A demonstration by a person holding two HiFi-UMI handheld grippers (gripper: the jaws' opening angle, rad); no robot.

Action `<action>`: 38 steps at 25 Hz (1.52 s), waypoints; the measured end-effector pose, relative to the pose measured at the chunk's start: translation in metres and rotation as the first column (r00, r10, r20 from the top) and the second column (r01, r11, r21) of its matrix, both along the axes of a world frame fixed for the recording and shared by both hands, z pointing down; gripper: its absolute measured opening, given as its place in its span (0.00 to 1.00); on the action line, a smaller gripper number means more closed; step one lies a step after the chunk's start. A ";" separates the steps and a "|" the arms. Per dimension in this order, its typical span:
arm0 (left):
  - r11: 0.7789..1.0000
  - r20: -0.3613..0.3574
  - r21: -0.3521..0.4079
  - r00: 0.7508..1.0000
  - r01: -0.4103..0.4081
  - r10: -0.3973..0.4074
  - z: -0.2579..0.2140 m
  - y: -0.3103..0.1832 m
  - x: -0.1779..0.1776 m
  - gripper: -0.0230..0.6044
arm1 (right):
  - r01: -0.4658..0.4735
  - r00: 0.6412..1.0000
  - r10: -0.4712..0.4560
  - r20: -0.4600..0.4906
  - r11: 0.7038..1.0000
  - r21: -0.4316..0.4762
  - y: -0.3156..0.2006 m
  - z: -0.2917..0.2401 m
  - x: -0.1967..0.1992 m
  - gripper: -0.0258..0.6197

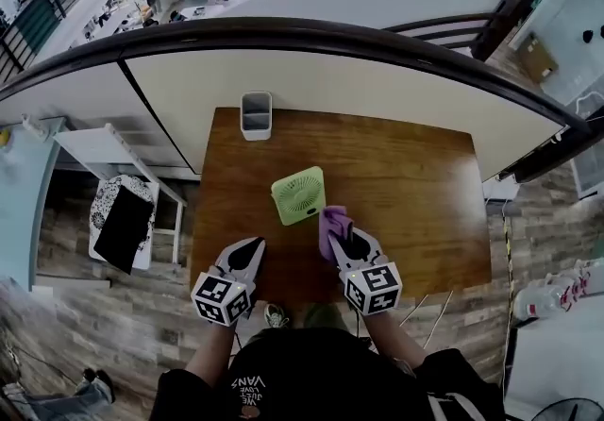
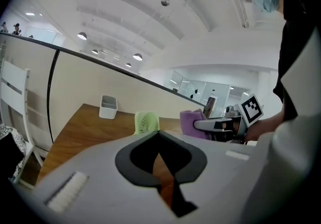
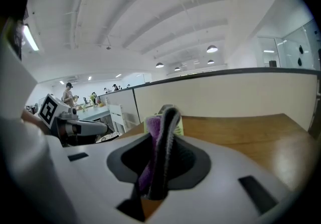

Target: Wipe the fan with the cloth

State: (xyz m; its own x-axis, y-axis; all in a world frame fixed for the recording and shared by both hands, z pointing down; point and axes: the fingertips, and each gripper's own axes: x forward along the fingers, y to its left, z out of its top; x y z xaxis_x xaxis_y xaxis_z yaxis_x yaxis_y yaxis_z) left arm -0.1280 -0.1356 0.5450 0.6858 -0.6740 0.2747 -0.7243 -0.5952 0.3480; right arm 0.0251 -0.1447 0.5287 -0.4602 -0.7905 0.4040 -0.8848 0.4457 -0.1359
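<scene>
While both point forward and slightly down over the tabletop [image 1: 406,183], the right gripper [image 1: 337,238] pinches a purple cloth [image 1: 332,219] in its fingers, with the green fan [image 1: 299,194] just ahead-left of them; the fingers of the left gripper [image 1: 255,246] touch, empty.

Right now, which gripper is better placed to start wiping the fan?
Right. The right gripper is shut on the purple cloth, held just beside the green fan on the table. The left gripper is shut and empty.
</scene>
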 end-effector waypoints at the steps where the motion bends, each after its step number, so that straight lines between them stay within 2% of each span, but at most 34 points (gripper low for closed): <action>1: 1.000 -0.003 0.009 1.000 -0.012 0.012 -0.003 0.003 -0.002 0.05 | -0.009 1.000 0.009 0.000 1.000 0.006 0.005 -0.003 -0.003 0.18; 7: 0.995 -0.016 0.054 0.996 -0.086 0.087 -0.026 0.023 -0.009 0.05 | -0.062 0.998 0.062 0.019 0.997 0.046 0.031 -0.028 -0.016 0.18; 14: 0.992 -0.018 0.088 0.996 -0.087 0.088 -0.047 0.039 -0.012 0.05 | -0.046 0.998 0.044 0.034 0.997 0.067 0.050 -0.042 -0.021 0.18; 26: 0.993 -0.023 0.117 1.000 0.020 -0.018 -0.067 0.051 0.027 0.05 | 0.095 0.995 -0.096 0.028 0.994 0.051 0.061 -0.051 0.012 0.18; 38: 0.978 -0.014 0.123 0.986 0.166 -0.166 -0.068 0.084 0.054 0.05 | 0.231 0.973 -0.232 0.011 0.972 0.049 0.077 -0.049 0.050 0.18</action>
State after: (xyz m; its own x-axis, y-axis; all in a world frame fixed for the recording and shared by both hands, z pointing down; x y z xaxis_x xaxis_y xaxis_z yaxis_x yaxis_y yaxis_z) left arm -0.0736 -0.0520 0.4770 0.5625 -0.8070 0.1798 -0.8154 -0.5054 0.2823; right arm 0.0748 -0.0677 0.4794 -0.6394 -0.6796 0.3597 -0.7546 0.6443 -0.1240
